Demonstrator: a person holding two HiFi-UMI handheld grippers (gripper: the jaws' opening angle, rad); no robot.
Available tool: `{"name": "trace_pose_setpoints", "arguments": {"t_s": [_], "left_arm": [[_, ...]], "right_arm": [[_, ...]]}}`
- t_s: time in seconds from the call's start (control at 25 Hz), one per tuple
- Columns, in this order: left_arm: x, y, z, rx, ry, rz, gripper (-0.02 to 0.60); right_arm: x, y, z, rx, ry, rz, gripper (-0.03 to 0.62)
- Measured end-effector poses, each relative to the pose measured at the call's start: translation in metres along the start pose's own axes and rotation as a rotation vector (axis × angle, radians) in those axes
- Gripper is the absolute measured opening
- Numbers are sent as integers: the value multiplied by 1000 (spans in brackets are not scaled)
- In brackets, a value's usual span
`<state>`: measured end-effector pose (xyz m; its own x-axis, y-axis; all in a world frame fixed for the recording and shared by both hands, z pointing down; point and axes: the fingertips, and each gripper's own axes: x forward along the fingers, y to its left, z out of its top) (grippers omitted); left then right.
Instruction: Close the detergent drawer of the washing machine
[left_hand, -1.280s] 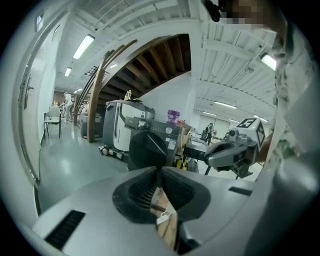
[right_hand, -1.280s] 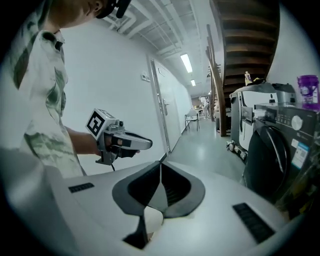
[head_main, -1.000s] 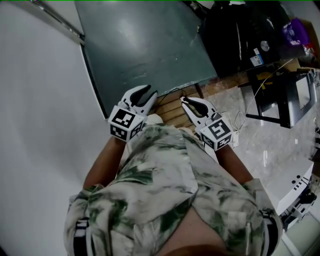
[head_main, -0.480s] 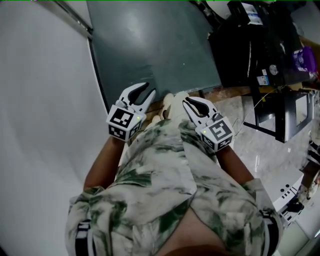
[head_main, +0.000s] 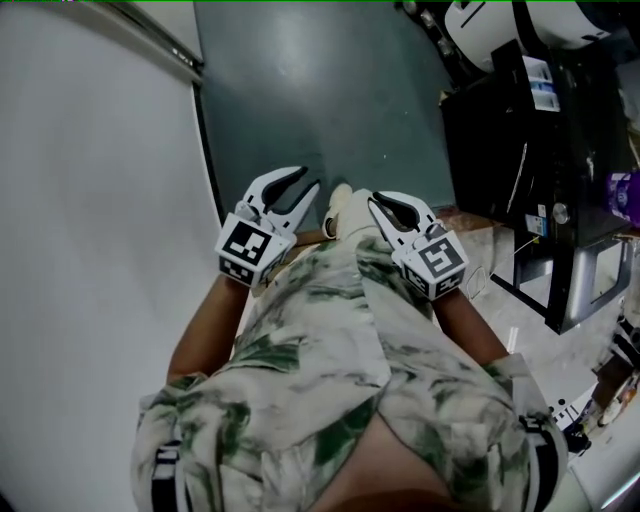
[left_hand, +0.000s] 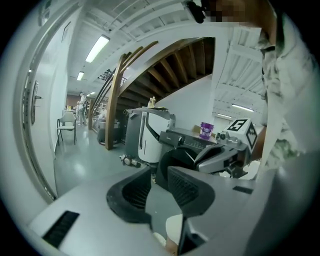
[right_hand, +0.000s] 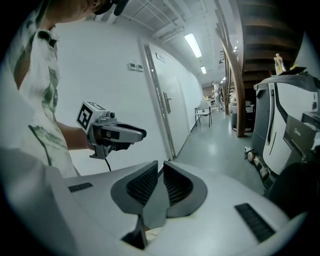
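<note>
One white machine (left_hand: 148, 136) with a dark front stands across the grey floor (left_hand: 85, 160), ahead of the left tongs (left_hand: 159, 175) and well apart from both pairs. Whether it is the washing machine cannot be told, and its detergent drawer cannot be made out in any view. The left tongs are partly open and empty. The right tongs (right_hand: 159, 167), just beside them, are narrowed to a thin slit, also empty. A purple tub (left_hand: 206, 130) sits on a dark cabinet (left_hand: 187, 142) beyond the right tongs; its contents are hidden.
</note>
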<state>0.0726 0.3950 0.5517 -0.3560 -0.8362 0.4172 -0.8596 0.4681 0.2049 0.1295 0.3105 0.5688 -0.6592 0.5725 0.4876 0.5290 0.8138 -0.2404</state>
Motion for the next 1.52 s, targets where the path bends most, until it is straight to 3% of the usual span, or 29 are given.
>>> {"name": "trace_pose_setpoints", "arguments": {"t_s": [0.28, 0.56, 0.72, 1.0, 1.28, 1.52], "left_arm": [[67, 44, 130, 28, 5, -26, 106], [119, 47, 213, 94, 9, -110, 106], [160, 47, 236, 131, 42, -198, 106], [248, 32, 272, 231, 95, -432, 106], [322, 28, 293, 344, 147, -647, 106], [366, 18, 287, 407, 196, -794, 106]], "right_arm": [[3, -101, 108, 17, -28, -21, 54], [-25, -156, 160, 64, -70, -111, 52], [-40, -189, 171, 118, -93, -207, 51], [-77, -250, 183, 225, -139, -459, 51], [-100, -292, 202, 334, -199, -731, 49], [-116, -305, 200, 425, -231, -926, 49]]}}
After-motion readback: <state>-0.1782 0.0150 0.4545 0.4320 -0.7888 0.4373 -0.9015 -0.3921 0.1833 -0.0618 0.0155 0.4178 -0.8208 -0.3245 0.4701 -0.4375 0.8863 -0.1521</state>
